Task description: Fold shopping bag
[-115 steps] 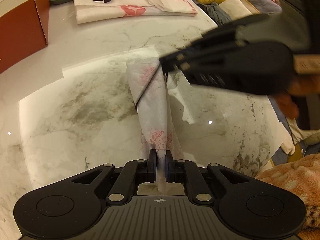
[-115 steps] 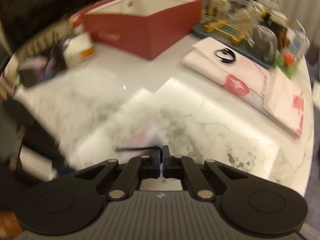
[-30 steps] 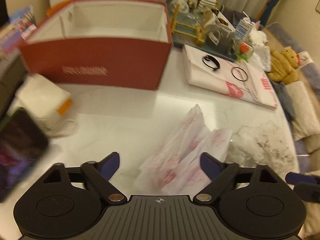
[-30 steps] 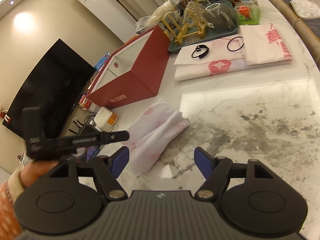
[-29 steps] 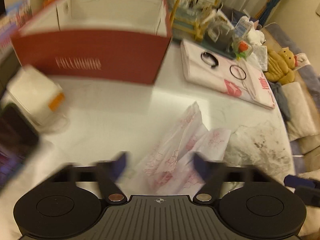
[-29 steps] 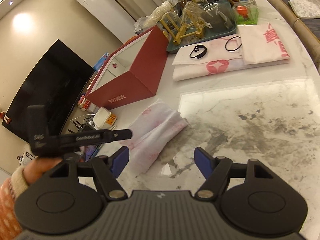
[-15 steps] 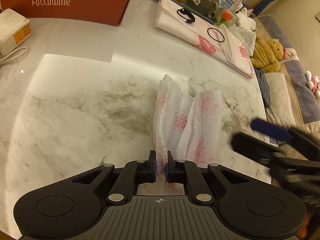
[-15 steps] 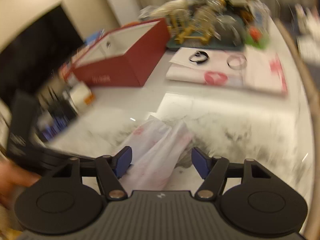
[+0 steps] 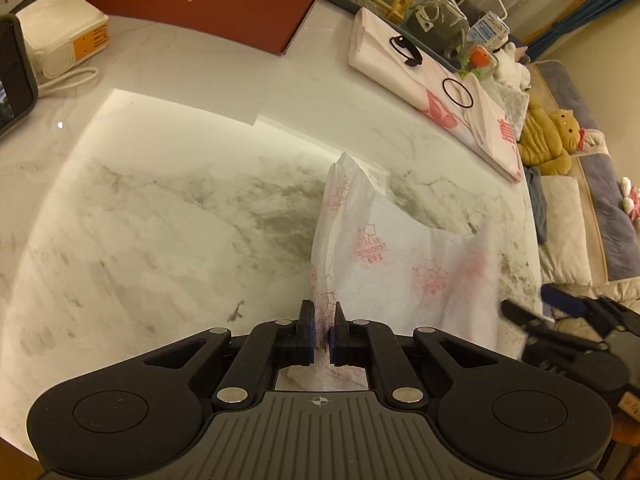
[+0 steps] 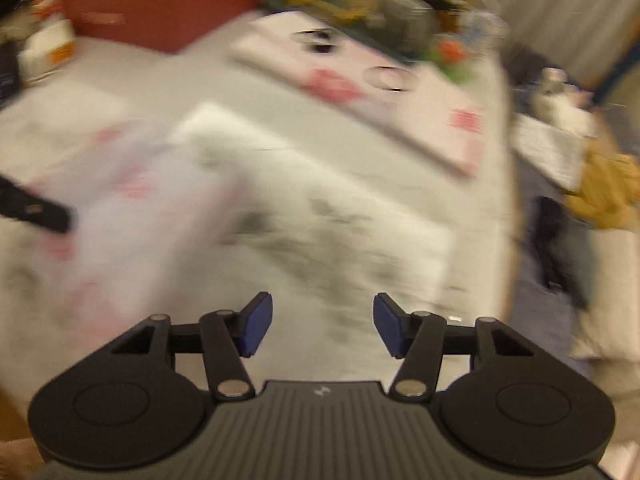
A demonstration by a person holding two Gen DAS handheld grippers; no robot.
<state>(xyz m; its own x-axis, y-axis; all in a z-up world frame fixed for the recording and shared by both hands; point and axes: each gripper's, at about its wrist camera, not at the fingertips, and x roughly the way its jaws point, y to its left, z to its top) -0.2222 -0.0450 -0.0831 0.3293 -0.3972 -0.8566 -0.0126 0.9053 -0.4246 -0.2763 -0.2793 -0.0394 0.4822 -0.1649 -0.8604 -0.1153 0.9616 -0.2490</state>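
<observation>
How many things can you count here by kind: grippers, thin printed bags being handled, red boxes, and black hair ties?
Grippers: 2, left gripper and right gripper
Thin printed bags: 1, the shopping bag
Red boxes: 1, the red box
Black hair ties: 2, a flattened hair tie and a round hair tie
Total: 6

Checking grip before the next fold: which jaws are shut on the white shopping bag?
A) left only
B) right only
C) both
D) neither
A: the left gripper pinches the shopping bag between closed jaws, while the right gripper is open with nothing between its jaws.
</observation>
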